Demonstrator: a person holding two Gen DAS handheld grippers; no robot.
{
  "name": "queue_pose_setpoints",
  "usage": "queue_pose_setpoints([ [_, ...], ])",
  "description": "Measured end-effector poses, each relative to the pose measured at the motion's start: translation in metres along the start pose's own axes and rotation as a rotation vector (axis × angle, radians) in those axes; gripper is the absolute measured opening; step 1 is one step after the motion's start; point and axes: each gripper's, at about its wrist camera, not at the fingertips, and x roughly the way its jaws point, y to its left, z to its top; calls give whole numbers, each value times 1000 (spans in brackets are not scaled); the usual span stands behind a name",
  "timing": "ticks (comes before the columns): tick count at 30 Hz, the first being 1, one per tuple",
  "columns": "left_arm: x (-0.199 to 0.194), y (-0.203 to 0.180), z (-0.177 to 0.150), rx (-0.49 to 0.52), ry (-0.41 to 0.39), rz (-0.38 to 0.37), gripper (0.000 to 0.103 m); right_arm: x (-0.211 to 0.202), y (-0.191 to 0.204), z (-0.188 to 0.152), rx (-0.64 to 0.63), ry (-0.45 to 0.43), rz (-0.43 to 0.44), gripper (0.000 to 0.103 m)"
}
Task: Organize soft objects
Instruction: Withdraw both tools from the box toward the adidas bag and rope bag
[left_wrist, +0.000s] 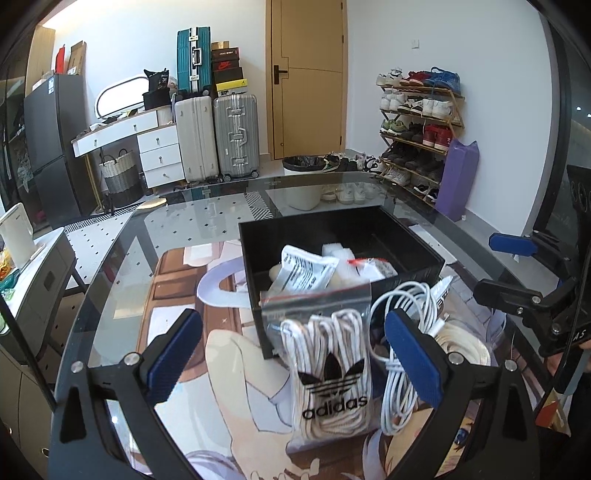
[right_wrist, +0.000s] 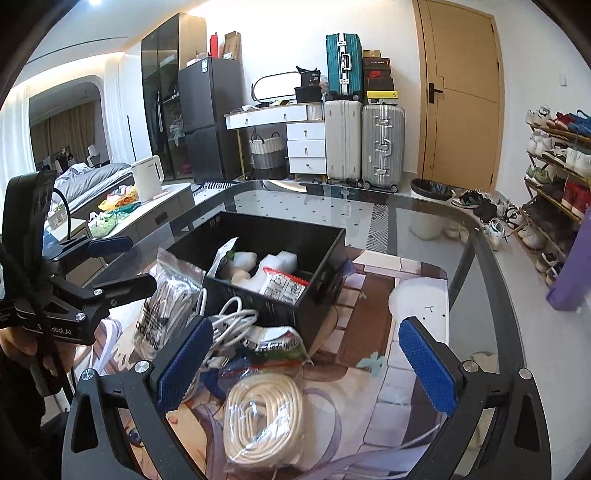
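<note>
On the glass-topped desk (left_wrist: 207, 221) with a cartoon print beneath it, an open black rectangular box (left_wrist: 332, 236) holds white foam pieces and printed white sachets. Leaning against its near wall stands a clear zip bag of white laces with a black adidas logo (left_wrist: 332, 373), and just beside it lie a bundled white cable (left_wrist: 402, 332) and a clear bag of coiled cream cord (right_wrist: 264, 417). The left claw (left_wrist: 295, 354) stands wide apart around the lace bag without pressing it, and the right claw (right_wrist: 306, 362) gapes wide above the cream cord, holding nothing.
</note>
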Motion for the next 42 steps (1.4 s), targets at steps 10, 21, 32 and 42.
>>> queue_pose_setpoints([
  [10,1,0,-8,11,9,24,100,-2,9,-8,-27,27,-5,102],
  [21,6,5,-16,-10,33,16,100,10,19,-11,-51,77,5,102],
  [32,10,2,-17,4,54,10,100,20,26,-22,-104,153,21,102],
  [42,14,0,-20,9,90,-16,100,26,29,-33,-160,227,53,102],
])
